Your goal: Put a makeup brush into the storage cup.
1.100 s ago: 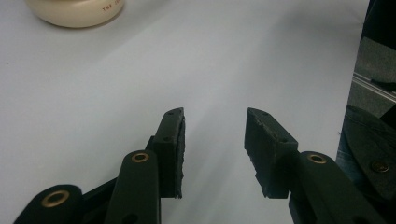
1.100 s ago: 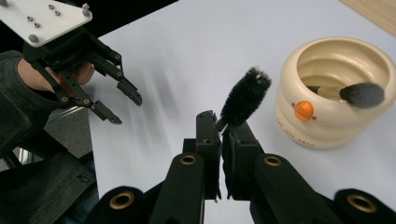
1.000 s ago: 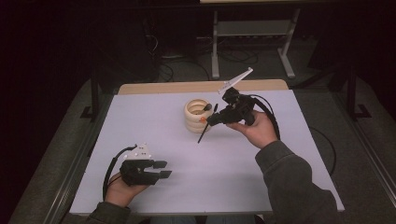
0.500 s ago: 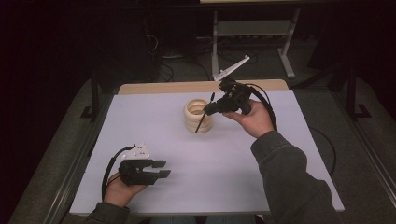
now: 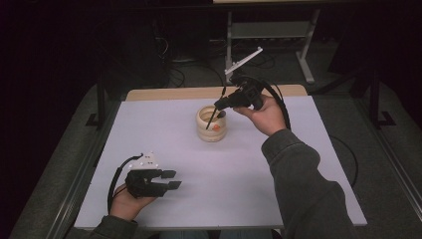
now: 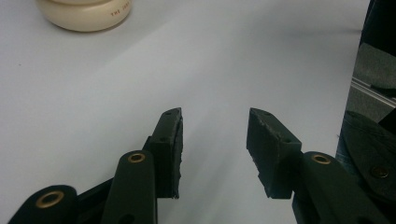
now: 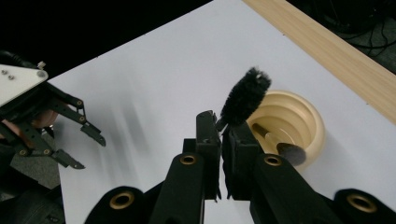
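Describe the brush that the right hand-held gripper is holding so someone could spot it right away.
On the white table a cream ribbed cup stands near the far edge. Just above its mouth, the right hand-held gripper pinches a thin black brush with a bushy dark head. A second brush already lies inside the cup; this one is clamped between the jaws.

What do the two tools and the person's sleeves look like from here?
Both are black two-jaw tools with brass-coloured rivets. The left tool carries a pale three-cornered plate and a looping black cable. The right tool trails a thick black cable and bears a pale plate on top. The person's sleeves are dark grey-green.
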Action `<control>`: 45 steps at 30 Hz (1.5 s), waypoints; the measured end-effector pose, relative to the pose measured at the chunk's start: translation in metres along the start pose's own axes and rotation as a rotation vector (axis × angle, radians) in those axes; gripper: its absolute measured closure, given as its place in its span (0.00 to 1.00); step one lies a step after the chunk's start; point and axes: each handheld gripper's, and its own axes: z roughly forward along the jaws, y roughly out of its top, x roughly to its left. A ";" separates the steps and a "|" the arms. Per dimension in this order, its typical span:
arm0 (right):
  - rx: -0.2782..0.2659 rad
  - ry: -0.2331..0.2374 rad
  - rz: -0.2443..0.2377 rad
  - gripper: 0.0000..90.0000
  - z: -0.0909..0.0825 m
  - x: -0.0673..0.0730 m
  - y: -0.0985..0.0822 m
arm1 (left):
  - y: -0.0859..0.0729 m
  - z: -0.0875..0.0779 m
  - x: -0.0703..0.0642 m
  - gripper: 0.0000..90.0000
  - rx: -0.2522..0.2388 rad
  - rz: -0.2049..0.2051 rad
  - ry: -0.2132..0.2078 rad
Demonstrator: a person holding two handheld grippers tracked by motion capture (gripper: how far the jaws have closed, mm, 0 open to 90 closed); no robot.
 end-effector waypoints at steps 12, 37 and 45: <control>-0.016 -0.041 0.048 0.94 -0.002 -0.014 0.010 | -0.001 -0.001 0.000 0.60 -0.010 -0.009 0.005; -0.028 -0.115 0.097 0.94 0.014 -0.034 0.031 | -0.001 -0.001 0.000 0.60 -0.011 -0.014 0.001; -0.025 -0.131 0.118 0.94 0.022 -0.037 0.030 | -0.001 -0.001 0.001 0.59 -0.008 -0.018 0.003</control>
